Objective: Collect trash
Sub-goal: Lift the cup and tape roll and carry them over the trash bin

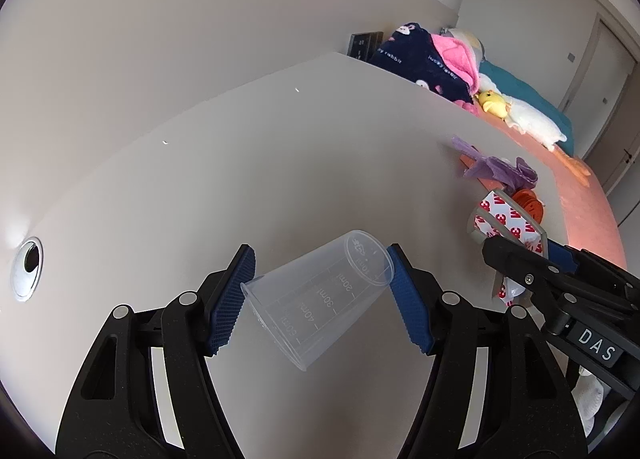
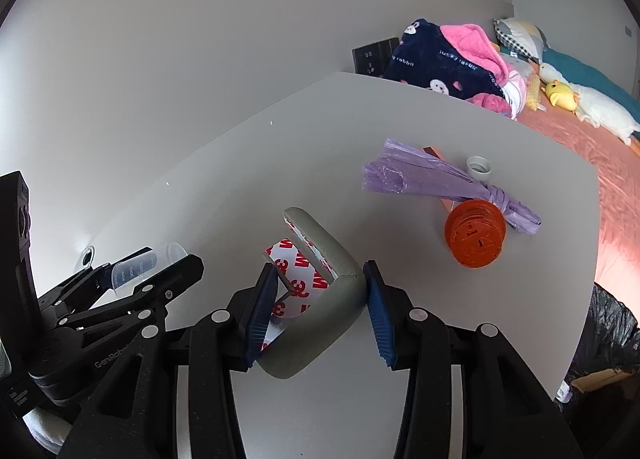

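The left gripper [image 1: 318,293] clamps a clear measuring cup [image 1: 316,295] tilted between its jaws, with bare grey table [image 1: 240,163] ahead to the far edge. The right gripper [image 2: 320,311] grips a grey foam corner guard [image 2: 324,299] with red-printed backing. Ahead and right of its jaws lie a purple bag [image 2: 432,175] and an orange lid [image 2: 474,233], near the table's right edge.

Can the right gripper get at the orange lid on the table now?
Probably not yet: the right gripper is shut on the grey corner guard. The path to the orange lid itself looks free.
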### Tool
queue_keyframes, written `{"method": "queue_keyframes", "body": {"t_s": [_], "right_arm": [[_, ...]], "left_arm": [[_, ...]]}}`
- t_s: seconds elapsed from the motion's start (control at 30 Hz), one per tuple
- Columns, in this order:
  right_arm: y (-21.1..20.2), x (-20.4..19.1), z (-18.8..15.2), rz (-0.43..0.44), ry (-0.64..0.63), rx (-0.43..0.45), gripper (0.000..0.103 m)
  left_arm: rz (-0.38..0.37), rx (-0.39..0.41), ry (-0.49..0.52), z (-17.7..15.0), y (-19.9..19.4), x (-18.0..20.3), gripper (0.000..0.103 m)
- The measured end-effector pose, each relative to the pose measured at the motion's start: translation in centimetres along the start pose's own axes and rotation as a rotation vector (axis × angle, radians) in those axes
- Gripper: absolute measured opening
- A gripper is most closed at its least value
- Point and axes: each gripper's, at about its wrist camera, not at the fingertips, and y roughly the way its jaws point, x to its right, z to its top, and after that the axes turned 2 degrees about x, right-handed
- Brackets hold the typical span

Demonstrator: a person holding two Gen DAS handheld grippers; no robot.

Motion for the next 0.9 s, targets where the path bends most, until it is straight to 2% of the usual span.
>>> {"method": "queue_keyframes", "body": {"t_s": [0.9], "right_arm": [[-9.0, 3.4, -2.0, -0.022, 0.064, 0.109, 0.046]], "left_arm": [[-0.105, 0.051, 0.096, -0.7, -3.8, 7.0, 0.065]]}}
